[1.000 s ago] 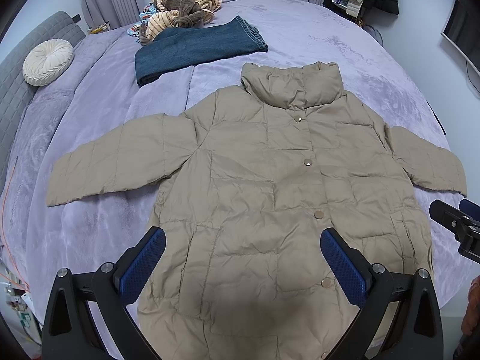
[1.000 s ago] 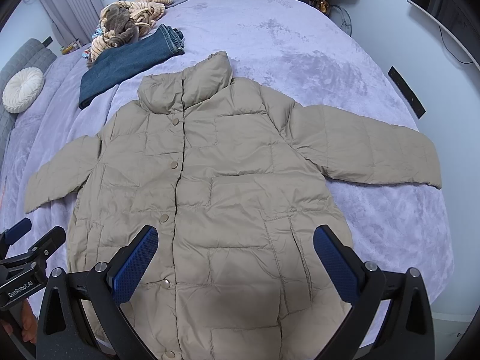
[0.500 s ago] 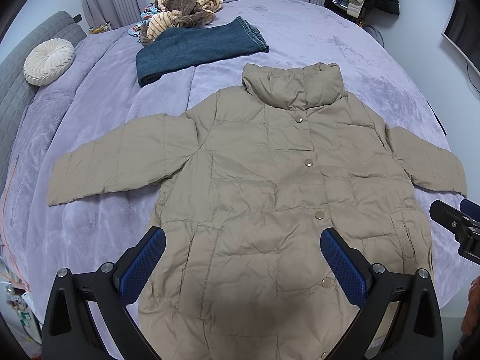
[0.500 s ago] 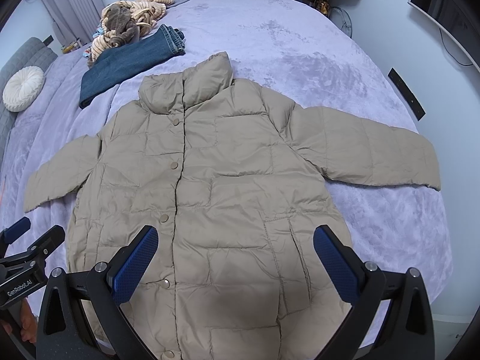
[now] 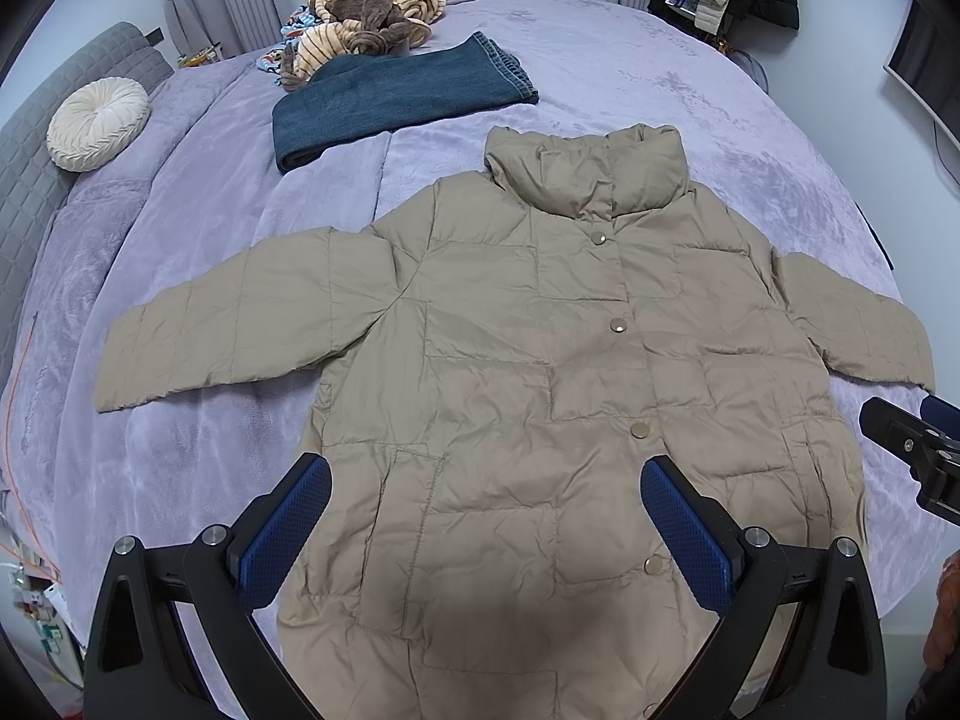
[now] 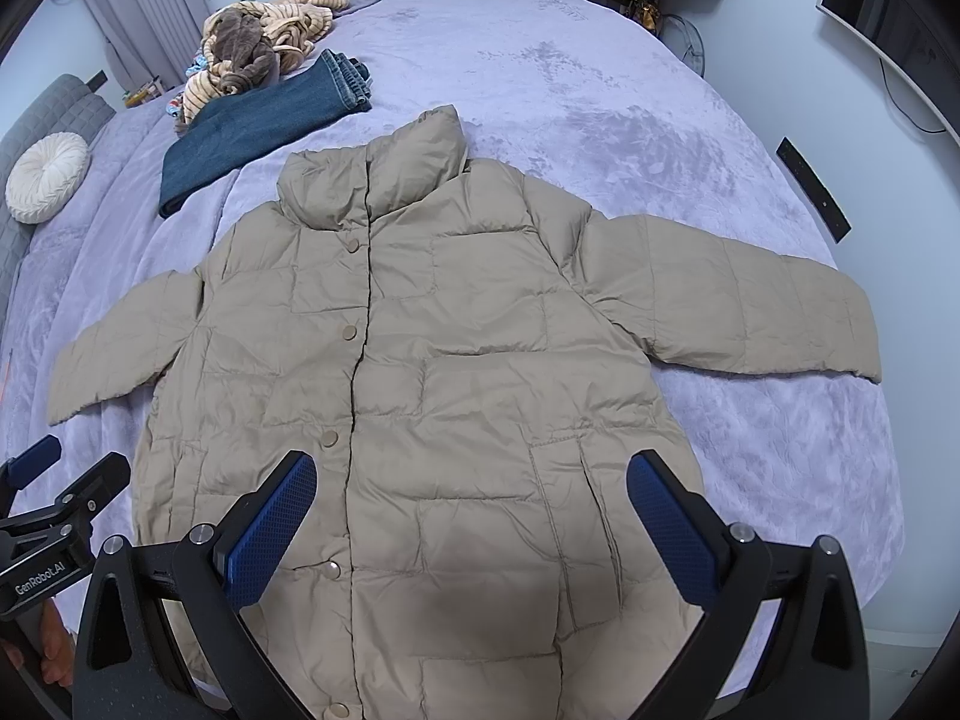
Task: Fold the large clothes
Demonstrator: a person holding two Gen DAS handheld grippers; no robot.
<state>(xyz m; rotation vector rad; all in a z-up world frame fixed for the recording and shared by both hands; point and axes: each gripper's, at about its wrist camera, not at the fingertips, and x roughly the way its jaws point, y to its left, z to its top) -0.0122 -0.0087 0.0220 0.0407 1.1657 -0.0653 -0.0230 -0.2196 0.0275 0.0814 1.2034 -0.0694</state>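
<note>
Lying flat and buttoned on the purple bed [image 5: 600,60], the tan puffy coat [image 5: 540,372] is not moving at all from a moment ago. Both sleeves are sticking out. The left hand-held gripper [image 5: 486,525] and right hand-held gripper [image 6: 471,510] are staying wide open above the bottom edge, holding nothing. Folding is not starting yet.

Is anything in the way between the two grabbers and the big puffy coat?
Nothing visible. The left gripper and right gripper hang open right above the tan coat. The folded jeans lie farther up the bed, apart from it.
</note>
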